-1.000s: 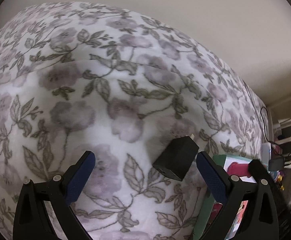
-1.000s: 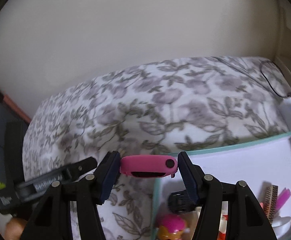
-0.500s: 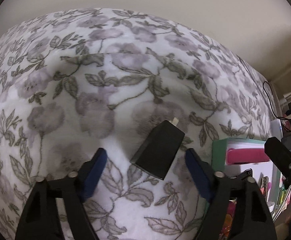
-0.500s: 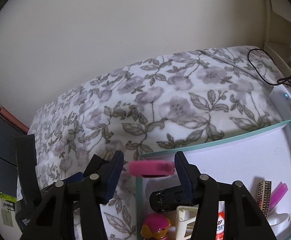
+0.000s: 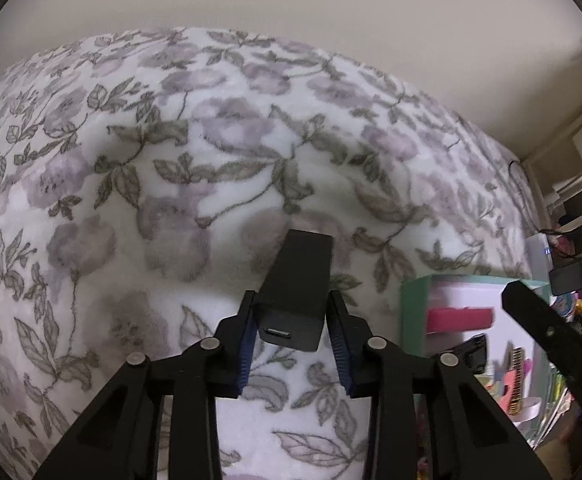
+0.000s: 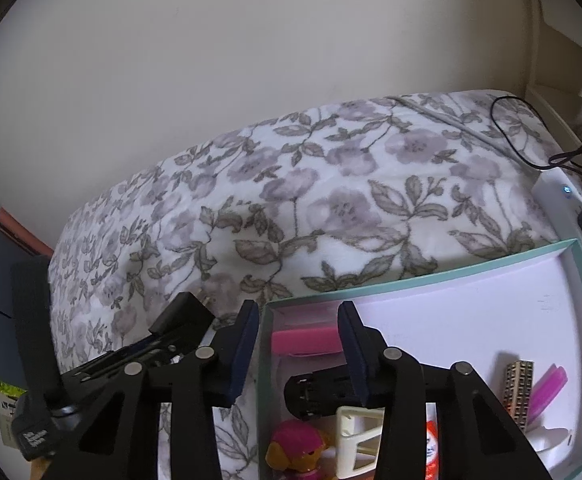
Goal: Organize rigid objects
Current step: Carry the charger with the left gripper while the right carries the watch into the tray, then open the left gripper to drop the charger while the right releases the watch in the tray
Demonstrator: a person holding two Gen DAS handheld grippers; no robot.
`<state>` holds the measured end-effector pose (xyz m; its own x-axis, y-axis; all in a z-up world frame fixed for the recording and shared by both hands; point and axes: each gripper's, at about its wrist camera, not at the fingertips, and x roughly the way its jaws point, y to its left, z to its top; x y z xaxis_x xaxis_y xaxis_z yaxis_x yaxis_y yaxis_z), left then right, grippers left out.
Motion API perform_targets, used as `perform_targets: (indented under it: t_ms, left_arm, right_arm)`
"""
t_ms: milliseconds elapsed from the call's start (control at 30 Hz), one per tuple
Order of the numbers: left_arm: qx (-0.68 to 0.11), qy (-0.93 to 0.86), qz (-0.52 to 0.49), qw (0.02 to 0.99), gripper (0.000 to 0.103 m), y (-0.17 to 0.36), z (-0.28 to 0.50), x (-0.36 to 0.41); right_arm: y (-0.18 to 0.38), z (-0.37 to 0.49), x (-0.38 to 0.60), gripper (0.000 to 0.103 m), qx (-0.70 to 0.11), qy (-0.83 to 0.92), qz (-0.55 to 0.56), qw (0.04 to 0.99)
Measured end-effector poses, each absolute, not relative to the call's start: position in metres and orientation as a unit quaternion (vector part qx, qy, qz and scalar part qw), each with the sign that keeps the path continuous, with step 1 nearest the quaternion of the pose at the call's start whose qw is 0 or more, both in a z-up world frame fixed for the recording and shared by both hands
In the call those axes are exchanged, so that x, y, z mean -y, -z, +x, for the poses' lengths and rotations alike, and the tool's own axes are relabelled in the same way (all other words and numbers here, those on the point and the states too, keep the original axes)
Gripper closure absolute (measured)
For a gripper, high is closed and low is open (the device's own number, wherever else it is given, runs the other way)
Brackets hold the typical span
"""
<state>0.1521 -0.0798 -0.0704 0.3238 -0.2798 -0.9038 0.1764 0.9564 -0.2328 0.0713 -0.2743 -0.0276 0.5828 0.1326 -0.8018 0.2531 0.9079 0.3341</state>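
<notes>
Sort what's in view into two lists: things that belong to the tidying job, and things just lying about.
Job: black charger clamped in left gripper; pink clip in the teal box; right gripper, open.
Lying about: floral blanket, white power strip, black cable.

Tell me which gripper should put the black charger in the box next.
Left. The left gripper is already shut on the charger, and the box sits just beside it. The right gripper is open over the box, holding nothing.

both wrist views look steeply down, close over the blanket (image 5: 211, 168). each shows the box (image 6: 431, 280) and pink bar (image 5: 461, 318).
</notes>
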Motion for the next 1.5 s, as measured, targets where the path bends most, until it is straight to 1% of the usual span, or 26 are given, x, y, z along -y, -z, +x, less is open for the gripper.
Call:
perform_targets:
  t_ms: [267, 567, 733, 867, 1067, 1133, 1200, 1300, 1500]
  left_arm:
    - [-0.54, 0.173, -0.059, 0.822, 0.071, 0.035, 0.138, 0.088]
    - [-0.523, 0.234, -0.053, 0.818, 0.071, 0.005, 0.101, 0.124]
    - [-0.53, 0.271, -0.033, 0.803, 0.071, 0.009, 0.074, 0.159]
    - [-0.538, 0.291, 0.004, 0.791, 0.071, 0.018, 0.053, 0.189]
    - [-0.549, 0.296, 0.019, 0.781, 0.071, 0.027, 0.042, 0.203]
    - [-0.551, 0.295, 0.024, 0.78, 0.07, 0.028, 0.04, 0.203]
    - [-0.556, 0.293, 0.024, 0.777, 0.061, 0.03, 0.038, 0.201]
    - [-0.559, 0.287, 0.02, 0.778, 0.053, 0.03, 0.036, 0.194]
    - [-0.559, 0.272, 0.009, 0.783, 0.052, 0.025, 0.033, 0.175]
  right_arm:
    - [0.016, 0.052, 0.29, 0.059, -0.451, 0.055, 0.223, 0.863]
    - [0.011, 0.019, 0.31, 0.059, -0.456, 0.085, 0.235, 0.854]
    - [0.016, -0.004, 0.327, 0.059, -0.467, 0.115, 0.254, 0.839]
    - [0.017, -0.021, 0.343, 0.06, -0.465, 0.146, 0.26, 0.834]
    - [0.027, -0.035, 0.359, 0.06, -0.471, 0.155, 0.28, 0.822]
    - [0.029, -0.037, 0.359, 0.06, -0.474, 0.156, 0.278, 0.82]
    - [0.031, -0.038, 0.358, 0.06, -0.477, 0.155, 0.277, 0.819]
    - [0.033, -0.041, 0.355, 0.06, -0.48, 0.152, 0.274, 0.819]
    - [0.033, -0.049, 0.344, 0.06, -0.485, 0.147, 0.26, 0.822]
